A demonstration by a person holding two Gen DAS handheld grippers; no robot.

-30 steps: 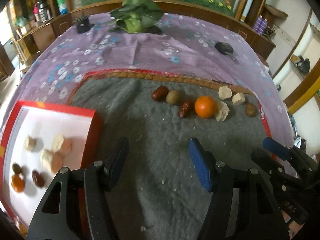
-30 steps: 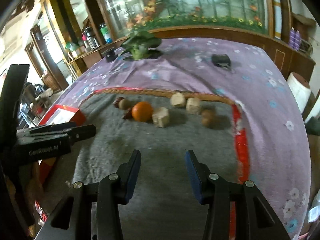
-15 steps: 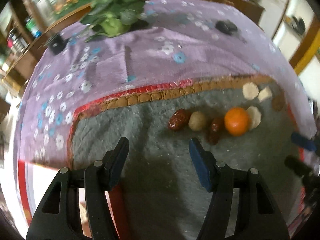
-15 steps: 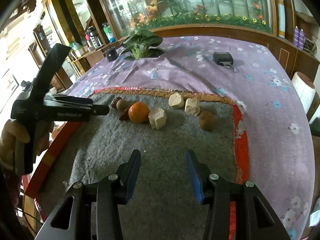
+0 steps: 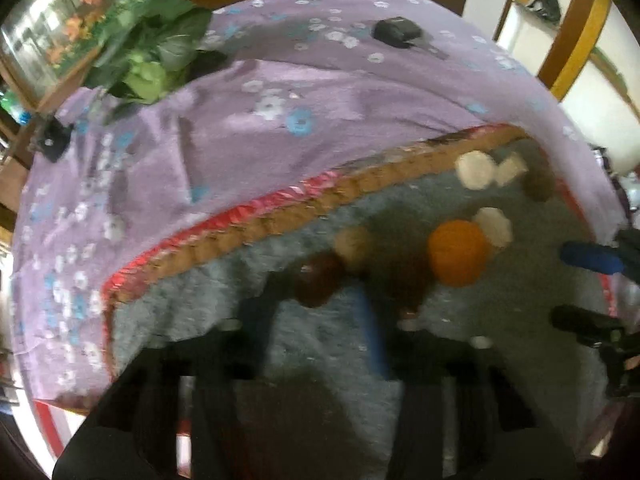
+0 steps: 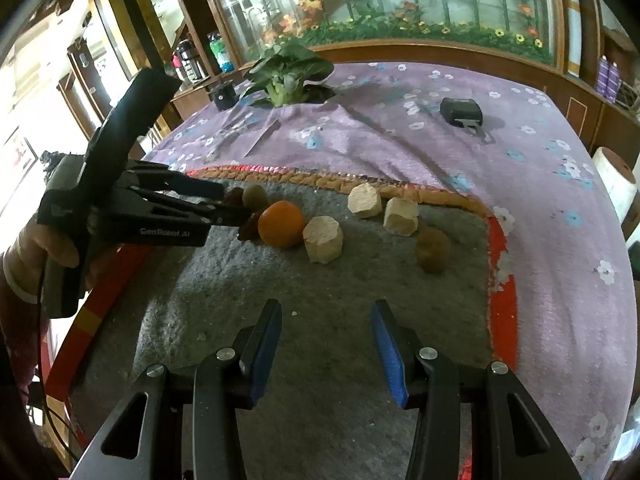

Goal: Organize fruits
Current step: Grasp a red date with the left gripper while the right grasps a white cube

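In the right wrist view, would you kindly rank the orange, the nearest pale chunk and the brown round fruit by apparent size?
1. orange
2. nearest pale chunk, close to the orange, so that ranking is unsure
3. brown round fruit, smallest

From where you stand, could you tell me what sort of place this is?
Probably a home living or dining room: a table under a purple flowered cloth, a wooden glass-fronted cabinet, and flasks on a sideboard.
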